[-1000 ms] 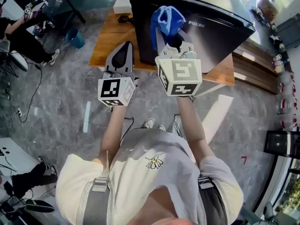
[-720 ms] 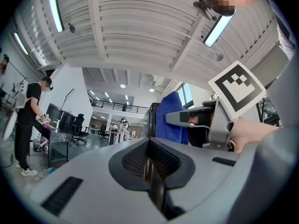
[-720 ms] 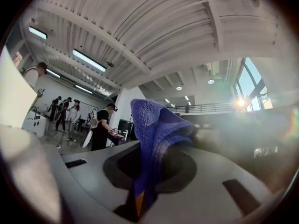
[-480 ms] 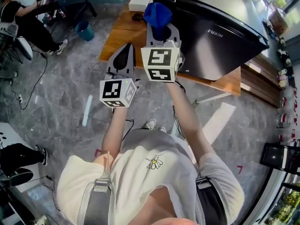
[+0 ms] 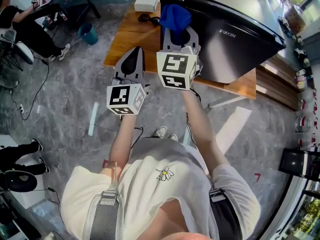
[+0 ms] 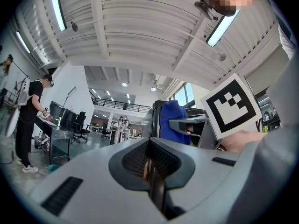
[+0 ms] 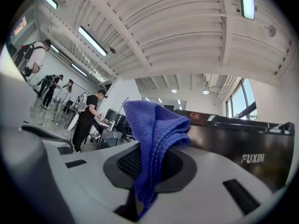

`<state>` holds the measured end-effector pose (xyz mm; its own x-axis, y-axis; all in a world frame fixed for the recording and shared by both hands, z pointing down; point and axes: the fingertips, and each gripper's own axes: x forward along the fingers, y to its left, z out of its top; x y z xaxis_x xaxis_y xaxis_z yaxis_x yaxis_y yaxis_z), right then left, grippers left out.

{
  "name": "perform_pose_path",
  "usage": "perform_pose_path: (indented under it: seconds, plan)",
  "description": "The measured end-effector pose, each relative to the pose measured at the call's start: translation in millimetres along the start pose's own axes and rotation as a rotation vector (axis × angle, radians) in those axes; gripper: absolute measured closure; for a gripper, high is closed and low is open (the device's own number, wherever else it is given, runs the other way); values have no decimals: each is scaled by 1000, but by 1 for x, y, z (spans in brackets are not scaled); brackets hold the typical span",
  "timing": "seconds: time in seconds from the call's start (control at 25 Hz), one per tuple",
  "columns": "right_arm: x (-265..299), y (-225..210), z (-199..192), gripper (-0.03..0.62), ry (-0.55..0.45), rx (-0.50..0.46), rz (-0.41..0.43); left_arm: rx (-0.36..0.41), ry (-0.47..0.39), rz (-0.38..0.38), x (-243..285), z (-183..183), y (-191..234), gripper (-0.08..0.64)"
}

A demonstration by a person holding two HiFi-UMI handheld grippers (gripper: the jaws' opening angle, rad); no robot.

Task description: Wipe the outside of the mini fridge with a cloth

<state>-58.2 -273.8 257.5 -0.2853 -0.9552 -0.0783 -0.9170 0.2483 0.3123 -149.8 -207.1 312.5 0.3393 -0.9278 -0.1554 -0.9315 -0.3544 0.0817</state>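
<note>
A black mini fridge point(image 5: 235, 39) stands on a wooden table point(image 5: 127, 36); its glossy door also shows in the right gripper view point(image 7: 247, 148). My right gripper point(image 5: 176, 31) is shut on a blue cloth point(image 5: 175, 16), holding it at the fridge's left front corner. The cloth point(image 7: 154, 139) bunches up out of the shut jaws. My left gripper point(image 5: 131, 59) hangs shut and empty, lower and to the left, over the table's near edge. From the left gripper view the cloth point(image 6: 172, 121) and fridge point(image 6: 154, 120) lie ahead to the right.
A white box point(image 5: 147, 0) and a dark cable point(image 5: 149, 19) lie on the table left of the fridge. A teal bin point(image 5: 90, 33) stands on the grey floor to the left. Other people sit and stand at the left. Wooden boards point(image 5: 275, 84) lie at the right.
My right gripper with the cloth has moved left and then slightly right along the fridge's left front corner. The left gripper has stayed in place.
</note>
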Motion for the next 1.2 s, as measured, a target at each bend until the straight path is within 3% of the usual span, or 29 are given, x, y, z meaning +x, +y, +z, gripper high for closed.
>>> perform_pose_path:
  seconds: [0.36,0.84,1.2]
  plan:
    - [-30,-53,-13,520,21,5,-93,-6,6,-66,14,-3,-28,555]
    - [-71,-124,-33,520,40,60,-216,-20,-3,-92,20,-1,-47,555]
    - [-102,-184,-45,520,57,52,-353,-22,1,-129,28,-3,-66,555]
